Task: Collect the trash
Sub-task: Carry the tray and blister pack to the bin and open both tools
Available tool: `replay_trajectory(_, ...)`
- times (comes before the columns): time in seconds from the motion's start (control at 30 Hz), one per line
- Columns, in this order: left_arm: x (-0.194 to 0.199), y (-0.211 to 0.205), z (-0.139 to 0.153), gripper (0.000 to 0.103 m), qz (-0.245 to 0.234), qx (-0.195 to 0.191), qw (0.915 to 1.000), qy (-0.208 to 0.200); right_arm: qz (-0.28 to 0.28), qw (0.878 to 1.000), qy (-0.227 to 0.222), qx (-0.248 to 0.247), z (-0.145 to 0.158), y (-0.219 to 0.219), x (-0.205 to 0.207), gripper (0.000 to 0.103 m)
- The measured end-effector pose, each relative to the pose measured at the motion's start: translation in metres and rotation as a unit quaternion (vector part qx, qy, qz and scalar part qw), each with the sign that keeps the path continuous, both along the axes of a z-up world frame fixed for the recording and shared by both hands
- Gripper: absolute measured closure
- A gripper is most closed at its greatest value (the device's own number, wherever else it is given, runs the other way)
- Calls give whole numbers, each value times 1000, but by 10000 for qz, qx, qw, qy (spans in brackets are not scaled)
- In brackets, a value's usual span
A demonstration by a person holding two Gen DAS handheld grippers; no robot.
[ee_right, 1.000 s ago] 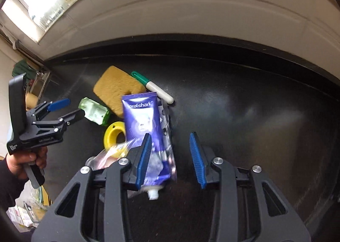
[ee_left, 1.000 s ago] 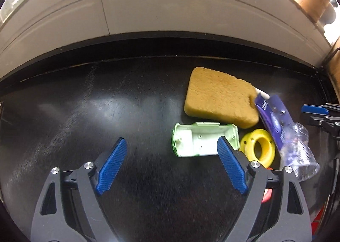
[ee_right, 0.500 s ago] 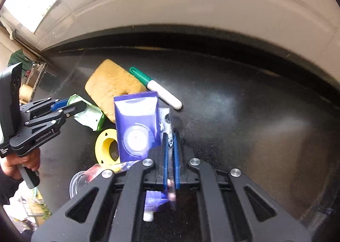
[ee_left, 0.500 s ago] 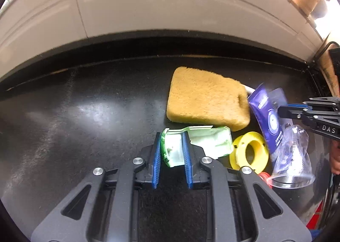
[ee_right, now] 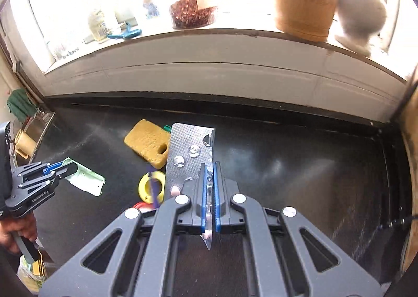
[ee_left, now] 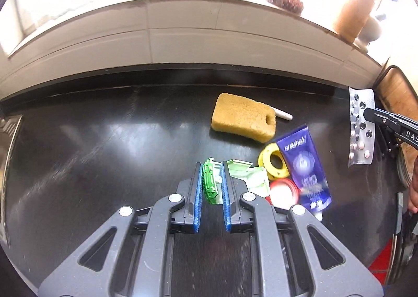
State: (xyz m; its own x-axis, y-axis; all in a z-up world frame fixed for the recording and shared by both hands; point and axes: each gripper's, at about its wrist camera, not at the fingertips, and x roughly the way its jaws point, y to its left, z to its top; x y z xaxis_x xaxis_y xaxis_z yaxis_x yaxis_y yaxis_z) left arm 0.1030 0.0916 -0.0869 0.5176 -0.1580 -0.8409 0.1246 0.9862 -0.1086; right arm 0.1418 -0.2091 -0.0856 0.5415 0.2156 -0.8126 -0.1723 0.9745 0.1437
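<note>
Left gripper point(ee_left: 212, 187): my fingers pinch one end of the pale green plastic box point(ee_left: 248, 177), held clear above the black counter point(ee_left: 104, 153). Right gripper point(ee_right: 209, 200): my fingers clamp the edge of a silver pill pack point(ee_right: 189, 153), raised off the counter and standing on edge. Lying on the counter: tan sponge point(ee_left: 243, 117), white marker point(ee_left: 283, 114) behind it, yellow ring point(ee_left: 273, 161), purple tube point(ee_left: 303, 166) beside the ring, red lid point(ee_left: 283, 192).
</note>
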Motion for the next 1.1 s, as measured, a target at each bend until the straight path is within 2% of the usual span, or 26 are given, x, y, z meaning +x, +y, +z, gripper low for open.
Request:
replay_trajectory(0.1, -15, -4, 9, 90, 37, 23, 10000, -25, -13, 10000, -3, 29, 3, 3, -18, 97)
replay_trajectory(0.13, -12, -5, 8, 90, 47, 27, 10000, -14, -16, 10000, 1, 55, 7, -8, -24, 97)
replay_trajectory(0.37, -45, -5, 3, 90, 43, 32, 10000, 18, 56, 9998, 89, 155, 8, 15, -61, 97)
replay_trajectory(0.6, -76, 13, 6, 90, 148, 23, 9999, -42, 335, 9991, 118, 248, 12, 50, -87, 97)
replay_trajectory(0.73, -100, 38, 10, 90, 399, 47, 9991, -102, 727, 9968, 137, 292, 13, 89, -100, 97)
replay_trajectory(0.9, -146, 92, 13, 90, 986, 144, 9949, -180, 1584, 9865, 219, 363, 12, 166, -119, 97)
replay_trajectory(1.0, -182, 132, 10, 90, 1466, 221, 9888, -158, 2225, 9735, 336, 413, 7, 224, -138, 97)
replay_trajectory(1.1, -226, 174, 3, 90, 2030, 289, 9787, -77, 2899, 9547, 531, 415, -2, 287, -161, 97)
